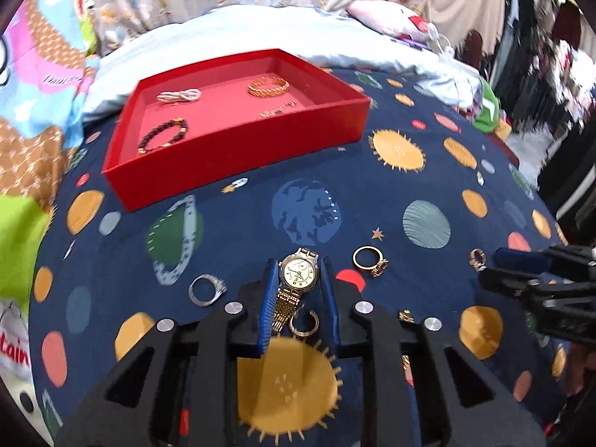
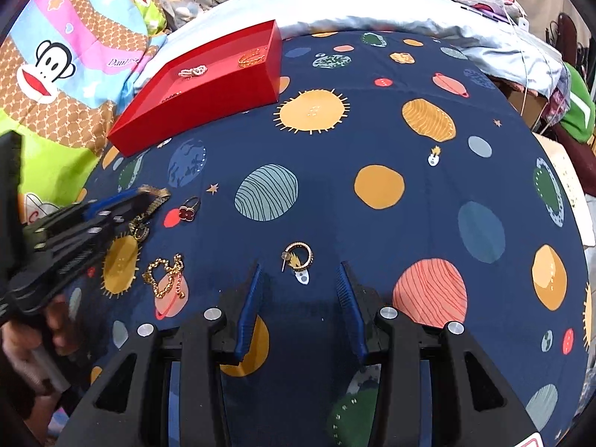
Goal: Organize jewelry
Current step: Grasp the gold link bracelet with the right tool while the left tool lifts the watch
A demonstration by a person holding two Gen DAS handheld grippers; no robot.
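Gold-toned watch (image 1: 299, 273) lies on the navy bedspread (image 1: 372, 201), bracketed at the case by the narrowed left gripper (image 1: 298, 275) for lifting toward the red tray (image 1: 238, 171). Right gripper (image 2: 298, 279) stands wide, framing a hoop earring (image 2: 298, 255).

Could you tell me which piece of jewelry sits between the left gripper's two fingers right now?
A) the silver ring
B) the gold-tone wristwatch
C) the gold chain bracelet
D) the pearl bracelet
B: in the left wrist view the left gripper has its blue fingers on either side of the wristwatch case, while the silver ring lies on the bedsheet off to the left and the pearl bracelet is in the red tray.
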